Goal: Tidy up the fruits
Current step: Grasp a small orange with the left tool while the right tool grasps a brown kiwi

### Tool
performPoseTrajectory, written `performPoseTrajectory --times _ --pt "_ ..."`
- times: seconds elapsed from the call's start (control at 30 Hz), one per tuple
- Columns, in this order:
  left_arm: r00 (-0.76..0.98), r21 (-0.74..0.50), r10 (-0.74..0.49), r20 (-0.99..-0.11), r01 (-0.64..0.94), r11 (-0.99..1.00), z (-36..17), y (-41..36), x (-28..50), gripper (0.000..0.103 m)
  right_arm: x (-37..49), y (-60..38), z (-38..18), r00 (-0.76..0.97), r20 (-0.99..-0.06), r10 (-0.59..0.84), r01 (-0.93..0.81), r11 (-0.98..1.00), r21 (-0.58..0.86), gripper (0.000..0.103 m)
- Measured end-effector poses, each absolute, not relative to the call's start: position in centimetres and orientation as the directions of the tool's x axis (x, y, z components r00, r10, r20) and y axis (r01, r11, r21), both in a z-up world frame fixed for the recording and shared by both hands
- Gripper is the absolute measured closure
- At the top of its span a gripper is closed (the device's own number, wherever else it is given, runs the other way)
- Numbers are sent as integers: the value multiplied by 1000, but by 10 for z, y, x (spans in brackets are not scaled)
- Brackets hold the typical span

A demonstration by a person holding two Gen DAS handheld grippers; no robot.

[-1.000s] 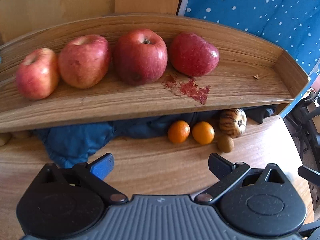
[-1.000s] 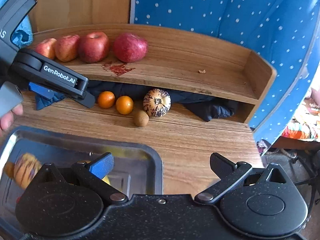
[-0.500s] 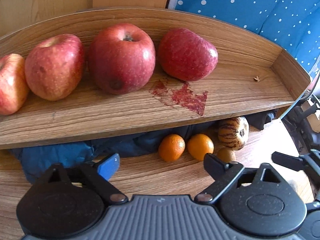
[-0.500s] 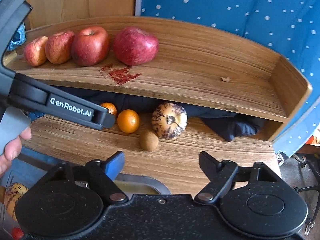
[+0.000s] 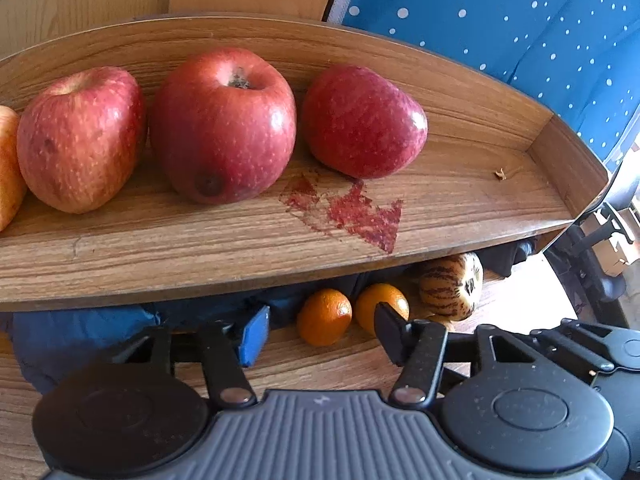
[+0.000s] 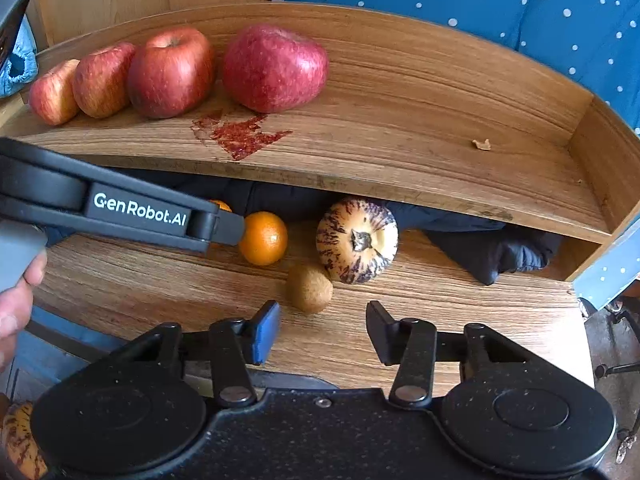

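Observation:
Two oranges [image 5: 325, 316] [image 5: 382, 306], a striped melon-like fruit [image 5: 450, 286] and a brown kiwi [image 6: 310, 288] lie on the wooden table under a shelf. My left gripper [image 5: 322, 336] is open, its fingertips on either side of the left orange and just short of it. In the right wrist view the left gripper [image 6: 230, 227] hides that orange almost fully; the other orange [image 6: 263, 238] and the striped fruit [image 6: 357, 240] show. My right gripper [image 6: 323, 332] is open and empty, the kiwi just ahead of its fingertips.
Several red apples [image 5: 222, 124] stand in a row on the wooden shelf [image 5: 240, 248], beside a red stain [image 5: 352, 212]. Dark blue cloth [image 6: 492, 248] lies under the shelf. A metal tray corner with a striped fruit [image 6: 18, 440] sits at lower left. A hand [image 6: 16, 304] holds the left gripper.
Both grippers have moved forward and lower toward the fruits under the shelf. The right gripper has come off the tray and over the table. Both stay open.

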State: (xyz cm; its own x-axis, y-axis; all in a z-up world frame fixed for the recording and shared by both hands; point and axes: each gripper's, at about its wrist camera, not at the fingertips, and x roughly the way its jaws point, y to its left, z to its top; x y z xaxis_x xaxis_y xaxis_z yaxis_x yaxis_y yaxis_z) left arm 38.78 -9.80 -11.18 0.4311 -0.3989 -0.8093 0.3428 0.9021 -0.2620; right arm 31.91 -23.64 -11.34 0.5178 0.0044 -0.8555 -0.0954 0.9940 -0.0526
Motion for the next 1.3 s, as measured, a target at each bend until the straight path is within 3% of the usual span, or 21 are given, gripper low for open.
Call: performPoseTrajectory --times 0.27,0.57,0.67,1.3 --pt "419 -290 -406 -812 314 904 -113 -87 388 59 330 -230 -117 508 -861 27 -127 991 -44 61" --pt "391 -306 -421 -818 324 895 -117 -90 397 59 331 -231 -120 506 -862 30 -118 992 -34 73" --pt "390 -311 -434 -812 341 887 -115 -91 396 71 329 -230 -119 508 -861 33 -119 992 -32 75" --pt "488 -256 -394 -779 326 910 -69 -77 328 72 270 -220 -72 597 -797 91 -144 990 6 75"
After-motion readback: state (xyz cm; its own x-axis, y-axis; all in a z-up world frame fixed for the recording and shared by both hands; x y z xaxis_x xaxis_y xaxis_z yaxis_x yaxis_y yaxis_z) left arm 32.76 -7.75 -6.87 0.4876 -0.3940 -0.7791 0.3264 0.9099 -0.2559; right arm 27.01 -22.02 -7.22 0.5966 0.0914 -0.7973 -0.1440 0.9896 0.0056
